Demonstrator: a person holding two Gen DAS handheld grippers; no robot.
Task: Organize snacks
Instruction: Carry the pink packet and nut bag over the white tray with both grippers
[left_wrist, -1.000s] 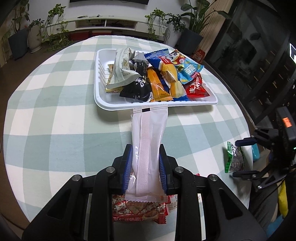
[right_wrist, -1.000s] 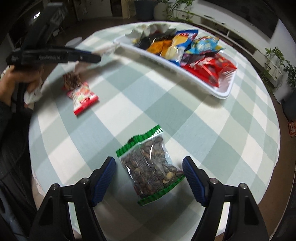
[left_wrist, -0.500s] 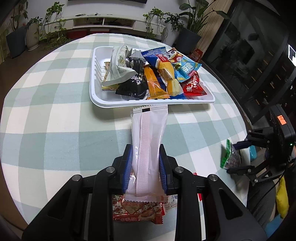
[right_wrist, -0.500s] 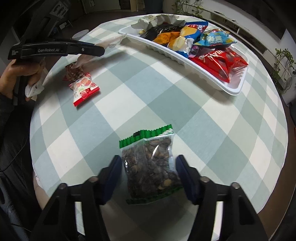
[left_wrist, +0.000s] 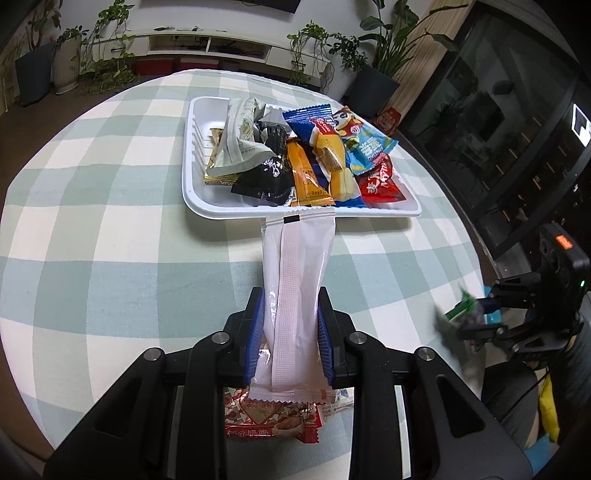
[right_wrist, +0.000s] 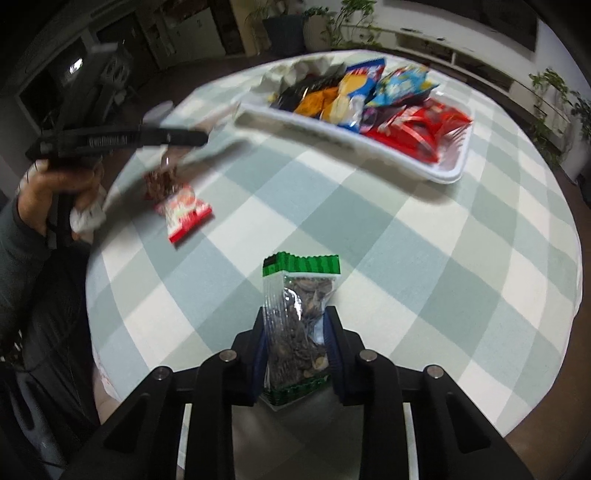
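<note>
- Left tool (left_wrist: 290, 341): jaws clamped on a long white packet (left_wrist: 297, 291), pads pressing both long sides near its rear half.
- White packet sticks straight ahead from the tool; its far sealed end overlaps the near rim of the white tray (left_wrist: 299, 213) in the left wrist view.
- Tray sits ahead of the left tool on the checked table (left_wrist: 110, 229), piled with mixed snack packs.
- Red snack pack (left_wrist: 271, 417) lies on the table under and behind the left tool's jaws.
- Right tool (right_wrist: 295, 349): jaws have just been closing and now squeeze a clear green-edged seed bag (right_wrist: 299, 317) between the pads.
- Seed bag stands upright in the grip, green top edge pointing ahead of the tool, bottom edge behind the pads.
- From the right tool: tray far ahead and right, red pack ahead and left, well apart from the seed bag.
- A hand (right_wrist: 55, 192) holds the left tool's handle, far left of the right tool.
</note>
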